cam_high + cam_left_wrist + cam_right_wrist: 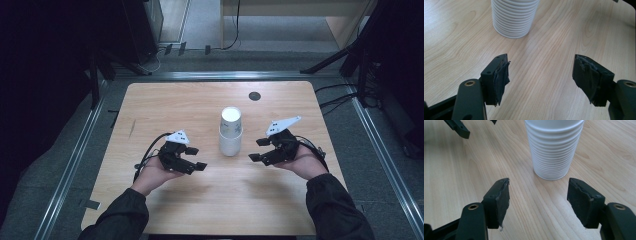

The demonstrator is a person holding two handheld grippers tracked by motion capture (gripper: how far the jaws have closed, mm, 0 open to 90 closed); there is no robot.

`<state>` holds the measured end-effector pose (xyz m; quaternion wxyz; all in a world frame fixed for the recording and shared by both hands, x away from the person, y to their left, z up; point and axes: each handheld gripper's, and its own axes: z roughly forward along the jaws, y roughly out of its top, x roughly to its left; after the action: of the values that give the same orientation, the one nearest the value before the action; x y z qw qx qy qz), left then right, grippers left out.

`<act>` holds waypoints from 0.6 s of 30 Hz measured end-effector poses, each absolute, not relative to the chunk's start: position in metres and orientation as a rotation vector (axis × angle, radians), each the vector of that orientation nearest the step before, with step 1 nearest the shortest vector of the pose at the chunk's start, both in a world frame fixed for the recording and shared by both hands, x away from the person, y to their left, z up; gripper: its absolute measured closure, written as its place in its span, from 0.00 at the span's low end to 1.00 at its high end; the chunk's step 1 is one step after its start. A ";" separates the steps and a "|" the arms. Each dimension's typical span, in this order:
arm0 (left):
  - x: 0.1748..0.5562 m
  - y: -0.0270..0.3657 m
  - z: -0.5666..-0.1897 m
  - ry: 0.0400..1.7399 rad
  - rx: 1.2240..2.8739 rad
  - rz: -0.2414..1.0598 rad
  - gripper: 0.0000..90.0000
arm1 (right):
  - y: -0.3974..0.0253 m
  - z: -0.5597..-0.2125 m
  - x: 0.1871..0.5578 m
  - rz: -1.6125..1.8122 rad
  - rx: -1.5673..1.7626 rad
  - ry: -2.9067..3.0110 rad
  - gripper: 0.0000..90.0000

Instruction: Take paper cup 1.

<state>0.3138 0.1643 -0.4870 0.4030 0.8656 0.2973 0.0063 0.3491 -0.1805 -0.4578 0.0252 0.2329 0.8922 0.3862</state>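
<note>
A stack of white ribbed paper cups (230, 132) stands upright near the middle of the wooden table (165, 105). My left gripper (196, 158) hovers to the stack's left, jaws open and empty, pointing right. My right gripper (259, 149) is to the stack's right, open and empty, pointing left. The stack (513, 17) lies ahead and left of the open left gripper (541, 77) in its own view. Straight ahead of the open right gripper (538, 201) rises the stack (552, 147), and the other gripper's jaw tips (457, 127) show at top left.
A small dark round disc (254, 95) sits in the tabletop near the far edge. Metal rails run along the floor around the table. Dark stands and cables flank both sides, and a wooden cabinet stands at the back.
</note>
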 end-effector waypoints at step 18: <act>0.313 0.162 -0.487 0.733 2.202 0.006 0.33 | -0.163 -0.414 0.385 0.984 0.569 2.910 0.37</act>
<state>0.3130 0.1618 -0.4872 0.3989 0.8701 0.2896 0.0022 0.3852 -0.1633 -0.4144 0.0088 0.1821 0.9314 0.3150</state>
